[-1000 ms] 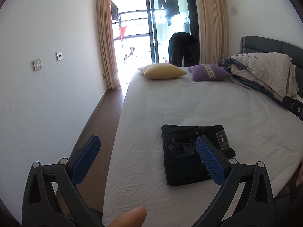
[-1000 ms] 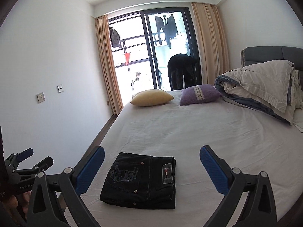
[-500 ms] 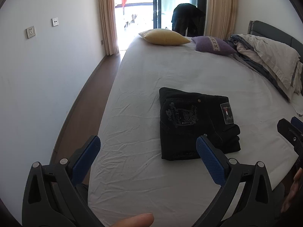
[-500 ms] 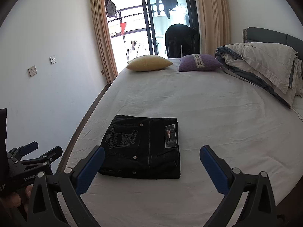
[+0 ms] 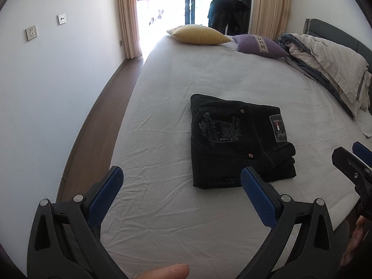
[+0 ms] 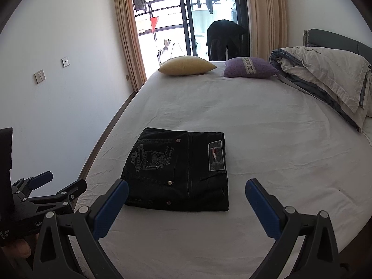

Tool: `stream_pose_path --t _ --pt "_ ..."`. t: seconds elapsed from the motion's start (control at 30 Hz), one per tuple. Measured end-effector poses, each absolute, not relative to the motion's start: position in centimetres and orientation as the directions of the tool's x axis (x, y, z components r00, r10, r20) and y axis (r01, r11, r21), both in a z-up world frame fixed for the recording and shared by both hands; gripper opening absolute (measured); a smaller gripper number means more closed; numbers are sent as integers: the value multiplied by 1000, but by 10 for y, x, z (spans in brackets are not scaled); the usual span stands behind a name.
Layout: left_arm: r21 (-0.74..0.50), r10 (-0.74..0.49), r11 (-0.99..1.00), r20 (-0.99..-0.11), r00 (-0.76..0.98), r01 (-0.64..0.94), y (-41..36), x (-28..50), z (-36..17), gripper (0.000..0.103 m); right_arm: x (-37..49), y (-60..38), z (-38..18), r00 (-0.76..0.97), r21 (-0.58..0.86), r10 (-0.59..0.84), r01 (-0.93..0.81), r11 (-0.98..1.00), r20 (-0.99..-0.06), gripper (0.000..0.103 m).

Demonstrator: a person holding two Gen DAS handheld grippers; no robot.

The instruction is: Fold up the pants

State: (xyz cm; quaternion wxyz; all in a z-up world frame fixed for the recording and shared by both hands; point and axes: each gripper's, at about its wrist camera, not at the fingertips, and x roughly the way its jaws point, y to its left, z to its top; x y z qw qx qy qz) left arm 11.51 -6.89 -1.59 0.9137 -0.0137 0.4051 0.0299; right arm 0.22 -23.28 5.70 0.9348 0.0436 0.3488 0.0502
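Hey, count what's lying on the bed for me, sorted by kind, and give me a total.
Folded black pants: 1
Small cushions: 2, a yellow cushion and a purple cushion
Bundled quilt: 1
Total: 4 things on the bed

The black pants (image 6: 179,169) have the words "Valentines Day" stitched on the back pocket. The left tongs (image 6: 50,183) show letters "Ge".
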Motion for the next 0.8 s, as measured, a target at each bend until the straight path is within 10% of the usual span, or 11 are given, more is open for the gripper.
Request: stream_pose_path --t 0.8 --pt "-6 39 998 -747 663 -65 -72 113 -19 103 3 -230 55 731 111 126 -69 991 -671 103"
